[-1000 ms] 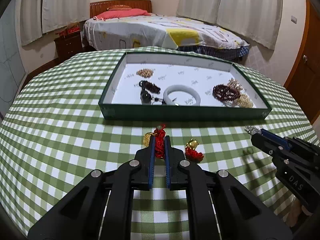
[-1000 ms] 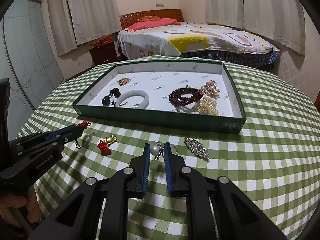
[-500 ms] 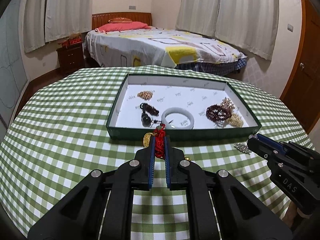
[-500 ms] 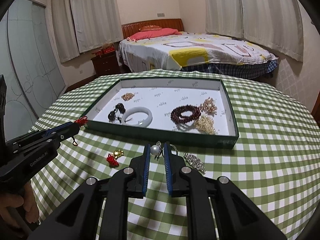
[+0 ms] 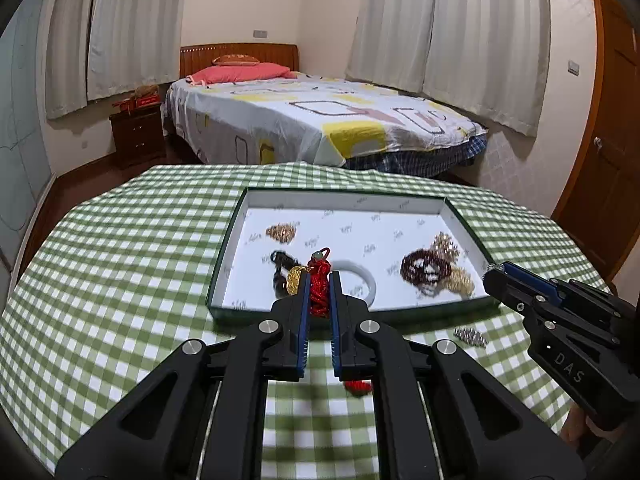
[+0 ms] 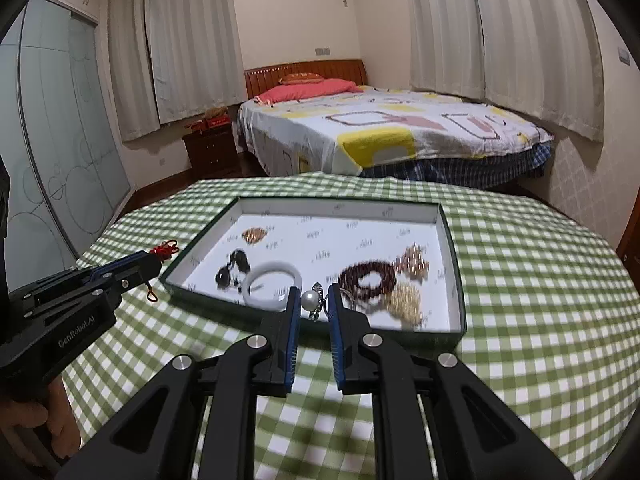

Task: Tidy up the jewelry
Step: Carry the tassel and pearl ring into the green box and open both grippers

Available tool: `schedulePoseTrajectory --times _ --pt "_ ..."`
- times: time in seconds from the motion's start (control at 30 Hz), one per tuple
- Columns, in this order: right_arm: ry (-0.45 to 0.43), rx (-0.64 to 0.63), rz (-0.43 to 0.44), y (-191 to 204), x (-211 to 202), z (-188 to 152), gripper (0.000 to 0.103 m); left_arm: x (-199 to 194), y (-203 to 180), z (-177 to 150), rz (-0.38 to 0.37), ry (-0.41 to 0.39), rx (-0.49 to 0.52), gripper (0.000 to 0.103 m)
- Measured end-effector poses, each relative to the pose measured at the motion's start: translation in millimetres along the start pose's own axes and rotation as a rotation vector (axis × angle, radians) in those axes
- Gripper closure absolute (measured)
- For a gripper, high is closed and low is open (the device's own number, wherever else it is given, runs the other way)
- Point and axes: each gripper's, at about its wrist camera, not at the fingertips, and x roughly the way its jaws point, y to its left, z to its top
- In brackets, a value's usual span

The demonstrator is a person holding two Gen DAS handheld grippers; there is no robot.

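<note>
Two tongs clamped: left tongs [image 5: 319,280] on red knotted tassel [image 5: 319,288]; right tongs [image 6: 313,300] on round pearl earring [image 6: 310,300].

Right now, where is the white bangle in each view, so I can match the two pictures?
Left wrist view: the white bangle lies in the tray's near part, just right of centre, half hidden behind the left tongs.
Right wrist view: the same bangle lies in the tray's near left part, beside the right tongs.
Shared landmark: the green tray on the checked cloth.
</note>
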Motion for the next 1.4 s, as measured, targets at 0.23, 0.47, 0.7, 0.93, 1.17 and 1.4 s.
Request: schedulePoseTrajectory --times 0.23,0.47,0.7,0.93,1.17,1.4 --pt "-0.044 -0.018 -0.003 0.3 9.1 23.0 0.088 15.5 -4.2 23.8 -0.007 -0.037 0.010 0.094" --pt "-0.081 -0.018 -0.006 -3.7 26.7 46.1 0.088 39.5 -4.5 46.0 0.001 -0.064 0.024 0.094" --pt "-0.071 0.000 0.000 -9.2 61.5 60.8 0.088 83.7 -6.4 59.5 0.010 -0.032 0.039 0.094" --pt "0.016 0.006 -0.009 -15.0 106.7 49.8 0.088 135.6 -10.2 54.6 0.020 0.052 0.047 0.094" --pt "0.098 0.024 -0.025 -22.9 136.7 39.4 0.088 174.3 -10.2 48.4 0.040 0.144 0.054 0.094" --pt "0.159 0.034 -0.036 -27.1 152.4 35.3 0.088 188.9 -6.1 44.2 0.056 0.197 0.054 0.094"
